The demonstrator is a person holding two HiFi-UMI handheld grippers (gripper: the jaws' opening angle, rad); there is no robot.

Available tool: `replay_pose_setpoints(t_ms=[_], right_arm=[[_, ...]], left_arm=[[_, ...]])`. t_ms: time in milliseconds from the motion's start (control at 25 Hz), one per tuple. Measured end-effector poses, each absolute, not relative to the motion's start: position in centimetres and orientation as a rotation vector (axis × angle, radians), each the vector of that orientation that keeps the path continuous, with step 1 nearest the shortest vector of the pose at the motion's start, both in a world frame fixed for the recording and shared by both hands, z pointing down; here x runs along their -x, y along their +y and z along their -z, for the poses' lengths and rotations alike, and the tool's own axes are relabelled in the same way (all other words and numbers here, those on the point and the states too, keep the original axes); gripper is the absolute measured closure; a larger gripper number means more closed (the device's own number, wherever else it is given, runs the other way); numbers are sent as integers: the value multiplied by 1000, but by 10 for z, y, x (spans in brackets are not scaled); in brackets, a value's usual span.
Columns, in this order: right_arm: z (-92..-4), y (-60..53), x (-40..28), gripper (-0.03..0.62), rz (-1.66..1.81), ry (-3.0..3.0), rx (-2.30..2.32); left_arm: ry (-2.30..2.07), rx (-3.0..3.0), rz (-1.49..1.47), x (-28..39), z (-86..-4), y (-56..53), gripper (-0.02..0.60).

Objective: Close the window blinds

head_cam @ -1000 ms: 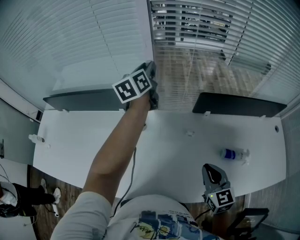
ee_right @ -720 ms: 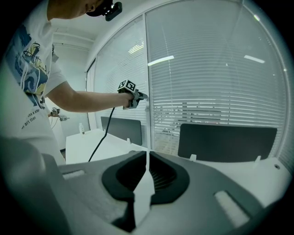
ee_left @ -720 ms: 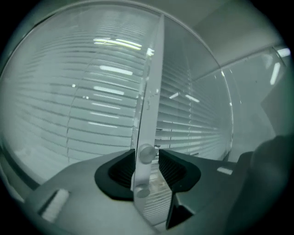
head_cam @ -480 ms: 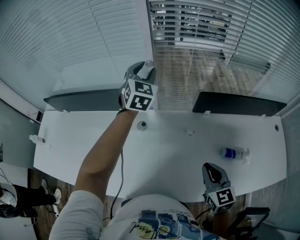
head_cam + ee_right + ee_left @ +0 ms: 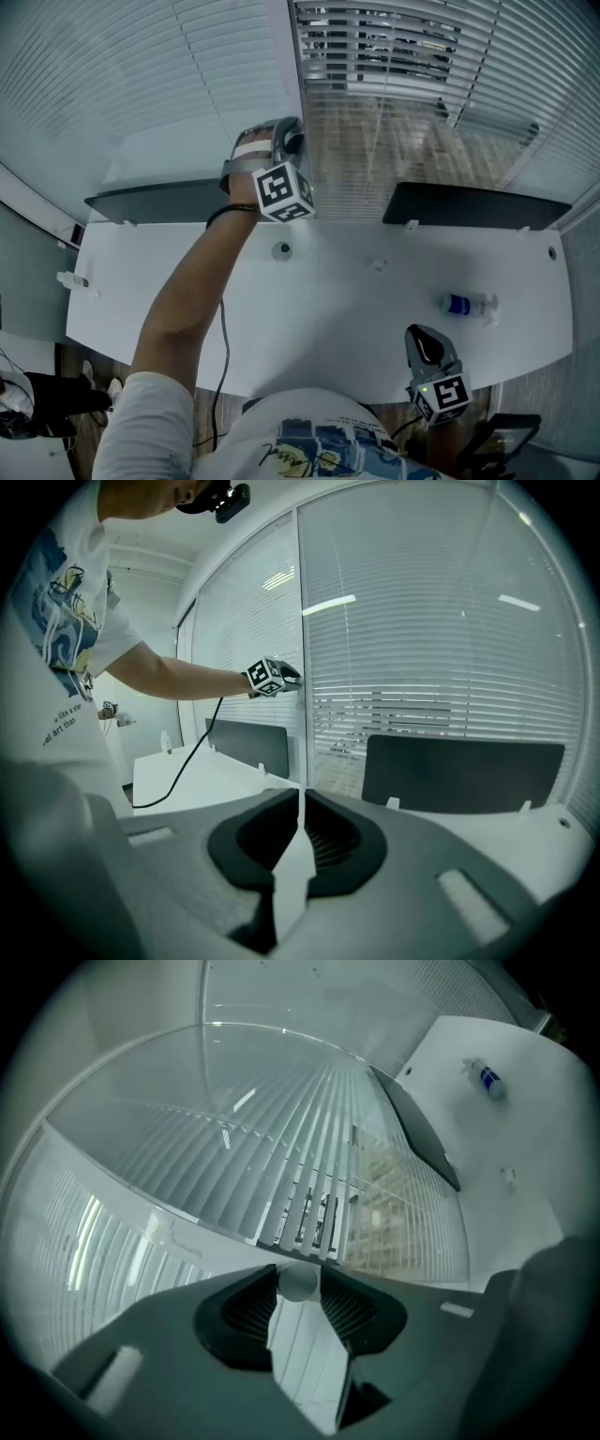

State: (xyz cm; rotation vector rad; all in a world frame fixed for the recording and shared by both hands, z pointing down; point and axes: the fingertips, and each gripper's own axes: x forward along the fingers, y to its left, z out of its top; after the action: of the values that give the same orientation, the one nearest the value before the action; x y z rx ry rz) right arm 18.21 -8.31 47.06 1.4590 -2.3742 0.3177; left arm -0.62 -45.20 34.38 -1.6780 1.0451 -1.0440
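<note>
Where flat white horizontal-slat blinds (image 5: 394, 56) hang beyond the smooth tabletop (image 5: 328, 309), left tool (image 5: 291, 136), jaws just closing further, clamps their round pale wand (image 5: 298, 1282); right tool (image 5: 299, 799) jaws together.

Blinds (image 5: 403, 47) cut off at top edge

An office: a long white desk (image 5: 356, 309), dark divider screens (image 5: 478, 208) and wide slatted blinds (image 5: 394, 37).

Blind wand (image 5: 298, 1282) between closing fingers (image 5: 246, 1312)
</note>
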Motion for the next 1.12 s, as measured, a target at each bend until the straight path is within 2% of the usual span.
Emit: replay_pose_setpoints(t_ms=[40,80,480,1120], right_arm=[[-471,-83,-183,582,-317,-2373,-1460],[-471,-83,-183,582,-317,-2373,-1461],[-468,-88,-180,582,-324,-2373,-1456],[-468,-89,-180,582,-330,-2376,-1450]], left_arm=[[1048,1673,1043,6,-344,-452,458],[1055,1675,1039,6,-343,-452,460],[1394,2071,758,15,-331,-455,455],[1890,2808,19,31,-323,-456,454]])
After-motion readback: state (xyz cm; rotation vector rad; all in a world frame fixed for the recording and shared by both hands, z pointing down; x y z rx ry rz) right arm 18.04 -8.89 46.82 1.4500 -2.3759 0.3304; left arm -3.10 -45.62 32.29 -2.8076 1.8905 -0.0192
